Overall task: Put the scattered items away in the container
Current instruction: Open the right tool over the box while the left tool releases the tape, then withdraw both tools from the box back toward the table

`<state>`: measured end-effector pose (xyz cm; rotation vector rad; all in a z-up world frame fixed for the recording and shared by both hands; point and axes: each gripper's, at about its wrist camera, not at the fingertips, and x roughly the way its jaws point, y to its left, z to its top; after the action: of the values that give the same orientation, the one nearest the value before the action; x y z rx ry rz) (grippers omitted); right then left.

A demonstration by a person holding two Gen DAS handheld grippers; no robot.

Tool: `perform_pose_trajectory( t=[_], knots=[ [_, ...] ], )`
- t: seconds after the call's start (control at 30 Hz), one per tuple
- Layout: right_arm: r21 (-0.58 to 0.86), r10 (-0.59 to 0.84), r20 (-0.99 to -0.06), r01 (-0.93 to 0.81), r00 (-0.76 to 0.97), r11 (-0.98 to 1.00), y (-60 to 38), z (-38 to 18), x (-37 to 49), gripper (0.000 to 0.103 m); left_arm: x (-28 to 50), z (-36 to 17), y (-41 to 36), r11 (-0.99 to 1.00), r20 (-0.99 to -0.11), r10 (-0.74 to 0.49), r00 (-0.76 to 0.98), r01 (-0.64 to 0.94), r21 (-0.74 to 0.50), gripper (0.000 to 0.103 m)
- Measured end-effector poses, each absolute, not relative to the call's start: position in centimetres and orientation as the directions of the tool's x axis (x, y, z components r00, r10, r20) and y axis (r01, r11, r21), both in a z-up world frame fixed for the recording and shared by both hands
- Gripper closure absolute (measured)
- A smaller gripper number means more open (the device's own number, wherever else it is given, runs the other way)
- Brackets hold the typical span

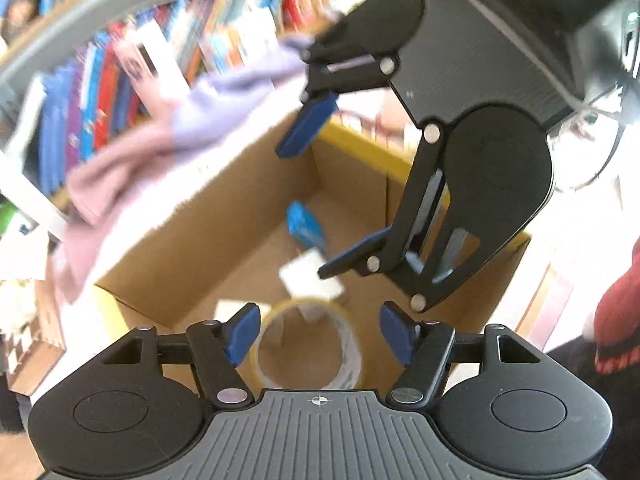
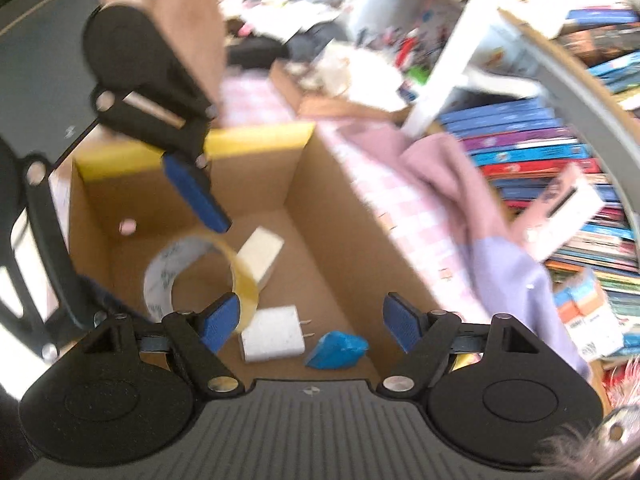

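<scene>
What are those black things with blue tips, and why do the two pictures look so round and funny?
They are tongs that a person holds, one in each hand, each with a small camera that bends the view. One picture looks along the left tongs, the other along the right tongs. Each camera also sees the other tongs hanging above a cardboard box.

In the box lie a roll of tape, a white plug charger, a pale block and a small blue thing too blurry to name. A pink and purple cloth lies beside the box, with shelves of books behind.

Both tongs are open and hold nothing.
</scene>
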<state>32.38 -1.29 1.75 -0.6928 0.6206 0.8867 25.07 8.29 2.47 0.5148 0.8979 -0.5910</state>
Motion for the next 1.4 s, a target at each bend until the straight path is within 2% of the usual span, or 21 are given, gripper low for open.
perform_pose_trajectory(
  t=[0.23,0.43,0.7,0.9,1.13,1.4],
  knots=[
    [-0.268,0.517,-0.613,-0.773,0.597,0.574,-3.1,5.5,29.1,0.025,23.0,4.0,7.3,0.791,-0.721,-0.245,0.648,0.564,0.238,0.035],
    [-0.236,0.526,-0.5,-0.692,0.688,0.682,-5.1,8.0,25.4,0.024,19.6,5.7,7.1,0.878,-0.625,-0.199,0.755,0.421,0.229,0.033],
    [-0.135,0.416,-0.407,-0.504,0.813,0.853,-7.8,8.7,20.4,0.021,13.8,7.2,7.8,0.969,-0.521,-0.132,0.843,0.22,0.112,0.026],
    [-0.082,0.295,-0.38,-0.349,0.877,0.933,-9.9,7.8,16.4,0.021,9.7,6.6,7.2,0.976,-0.458,-0.1,0.883,0.177,0.128,0.022],
    [-0.09,0.211,-0.391,-0.265,0.896,0.96,-10.7,6.4,11.6,0.021,6.2,6.0,7.3,0.979,-0.421,-0.094,0.902,0.161,0.127,0.021],
    [-0.094,0.138,-0.454,-0.202,0.88,0.975,-10.1,3.9,6.8,0.019,3.2,4.2,8.7,0.994,-0.446,-0.081,0.891,0.103,0.026,0.018]
  ],
)
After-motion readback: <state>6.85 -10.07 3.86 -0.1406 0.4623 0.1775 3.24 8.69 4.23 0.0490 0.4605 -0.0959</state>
